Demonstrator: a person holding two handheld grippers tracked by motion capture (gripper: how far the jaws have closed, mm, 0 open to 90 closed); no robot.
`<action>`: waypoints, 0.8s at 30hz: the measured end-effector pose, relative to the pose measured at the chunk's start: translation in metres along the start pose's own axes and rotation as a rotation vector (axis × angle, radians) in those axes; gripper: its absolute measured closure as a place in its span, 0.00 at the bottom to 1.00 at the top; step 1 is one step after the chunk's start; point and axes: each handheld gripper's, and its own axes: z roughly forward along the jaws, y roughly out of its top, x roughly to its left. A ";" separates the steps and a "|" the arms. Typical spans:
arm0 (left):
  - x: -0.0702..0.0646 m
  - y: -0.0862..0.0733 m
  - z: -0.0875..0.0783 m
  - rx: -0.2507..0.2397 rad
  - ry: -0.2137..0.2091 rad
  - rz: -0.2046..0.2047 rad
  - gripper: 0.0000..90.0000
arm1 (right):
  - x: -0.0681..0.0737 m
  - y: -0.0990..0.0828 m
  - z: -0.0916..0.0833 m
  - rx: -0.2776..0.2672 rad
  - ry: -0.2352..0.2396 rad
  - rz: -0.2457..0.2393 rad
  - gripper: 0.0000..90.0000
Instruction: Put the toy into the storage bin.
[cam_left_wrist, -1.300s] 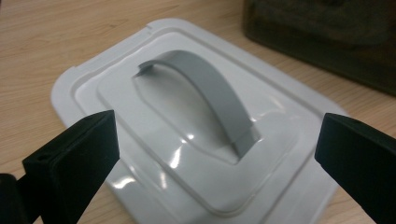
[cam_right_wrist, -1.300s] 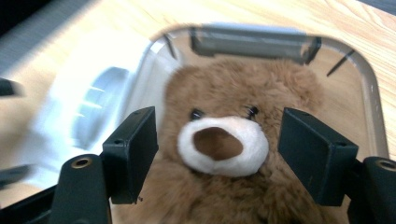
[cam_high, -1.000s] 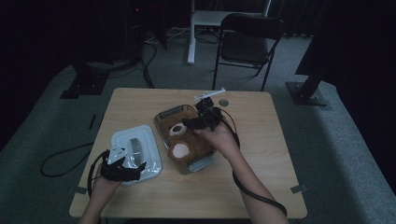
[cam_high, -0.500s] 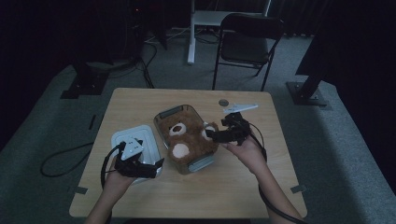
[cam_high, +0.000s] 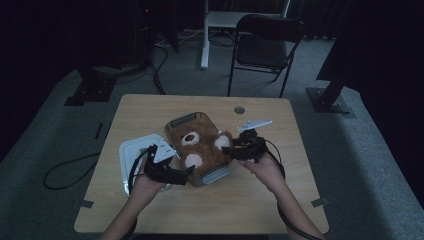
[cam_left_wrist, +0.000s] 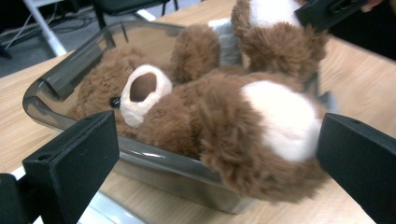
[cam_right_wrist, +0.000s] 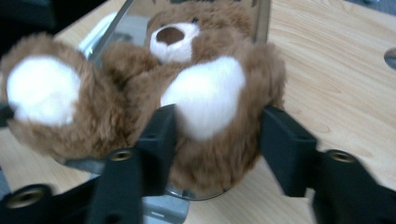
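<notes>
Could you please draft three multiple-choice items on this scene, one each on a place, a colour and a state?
1. Where does the teddy bear lie?
A. in the clear container
B. on the chair
C. on the floor

2. What colour are the bear's foot soles?
A. black
B. white
C. green

3. How does the right claw stand?
A. wide open above the table
B. clamped on the white lid
C. closed on one bear foot

Answers: 1 A, its head rests inside the container walls; 2 B, both soles show white; 3 C, its jaws, just closing, press the foot's fur.
</notes>
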 end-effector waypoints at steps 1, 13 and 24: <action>0.000 0.001 0.002 0.006 0.006 -0.004 0.01 | 0.002 -0.001 0.002 0.010 0.001 -0.022 0.61; 0.016 0.006 0.031 0.111 0.111 -0.021 0.01 | 0.013 0.014 0.031 0.078 -0.011 -0.087 0.76; 0.022 0.007 0.045 0.150 0.114 -0.003 0.01 | 0.004 0.021 0.055 0.168 0.052 -0.022 0.63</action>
